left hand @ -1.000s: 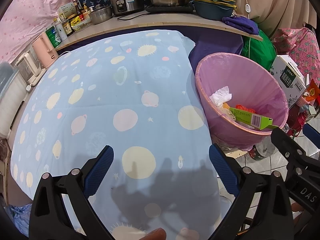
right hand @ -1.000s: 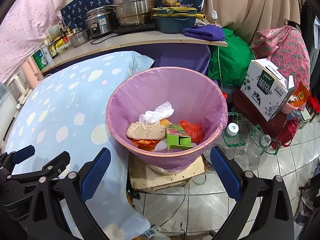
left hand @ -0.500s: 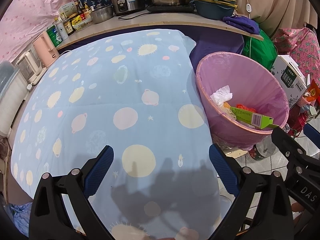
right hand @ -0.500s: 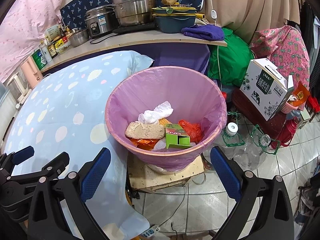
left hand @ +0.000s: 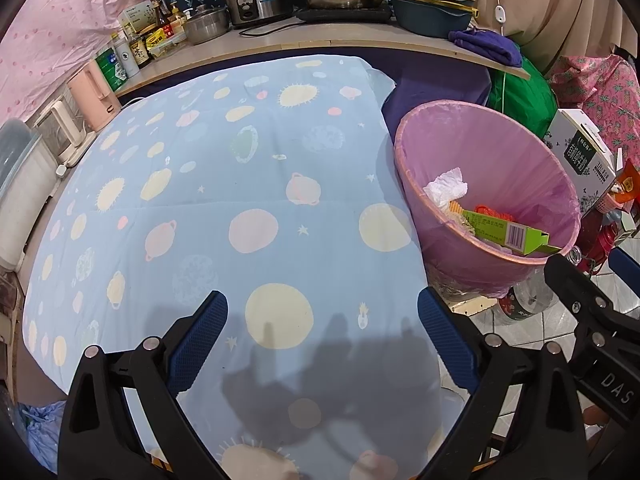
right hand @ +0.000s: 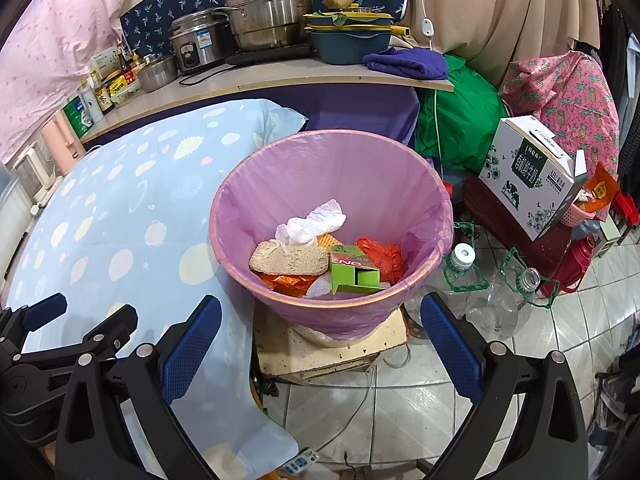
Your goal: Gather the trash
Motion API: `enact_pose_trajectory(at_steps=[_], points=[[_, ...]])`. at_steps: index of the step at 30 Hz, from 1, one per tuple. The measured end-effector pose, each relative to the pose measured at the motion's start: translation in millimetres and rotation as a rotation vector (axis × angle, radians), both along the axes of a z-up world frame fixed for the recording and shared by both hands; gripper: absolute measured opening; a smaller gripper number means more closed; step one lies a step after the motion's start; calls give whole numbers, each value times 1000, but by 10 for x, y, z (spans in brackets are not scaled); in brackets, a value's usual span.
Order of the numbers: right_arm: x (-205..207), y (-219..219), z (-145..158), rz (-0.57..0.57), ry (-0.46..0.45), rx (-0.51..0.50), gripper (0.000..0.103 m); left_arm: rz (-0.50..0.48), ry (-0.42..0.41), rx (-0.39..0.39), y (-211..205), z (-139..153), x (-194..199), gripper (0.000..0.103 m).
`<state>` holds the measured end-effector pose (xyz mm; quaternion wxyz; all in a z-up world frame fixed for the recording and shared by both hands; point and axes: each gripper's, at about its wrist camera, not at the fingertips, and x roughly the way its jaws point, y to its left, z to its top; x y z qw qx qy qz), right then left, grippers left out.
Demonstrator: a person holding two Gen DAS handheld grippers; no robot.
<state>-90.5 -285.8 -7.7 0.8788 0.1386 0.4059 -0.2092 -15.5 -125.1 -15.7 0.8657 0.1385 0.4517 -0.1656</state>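
A pink-lined trash bin (right hand: 384,168) stands on a wooden board to the right of the table; it also shows in the left wrist view (left hand: 500,148). Inside lie a white tissue (right hand: 312,224), a brown sponge (right hand: 290,258), a green carton (right hand: 354,274), orange wrappers (right hand: 380,256). My left gripper (left hand: 322,336) is open and empty above the blue spotted tablecloth (left hand: 224,200). My right gripper (right hand: 320,338) is open and empty, in front of the bin's near rim. The left gripper shows at the lower left of the right wrist view (right hand: 72,328).
A counter (left hand: 304,40) at the back holds pots, a rice cooker and bottles. A milk box (right hand: 532,172), clear plastic bottles (right hand: 496,296) and a red flask (right hand: 572,264) crowd the tiled floor right of the bin. A power strip (right hand: 300,458) lies on the floor.
Both views have shifted only slightly; both grippers stay open and empty. A fingertip at the bottom edge of the left view has gone.
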Motion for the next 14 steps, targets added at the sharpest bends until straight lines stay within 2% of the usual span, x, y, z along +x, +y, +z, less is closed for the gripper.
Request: enact_pose_trajectory(at_steps=[14], points=[[2,12,-24,1,3,-5,96,5,15,-10,13,-20,23,91]])
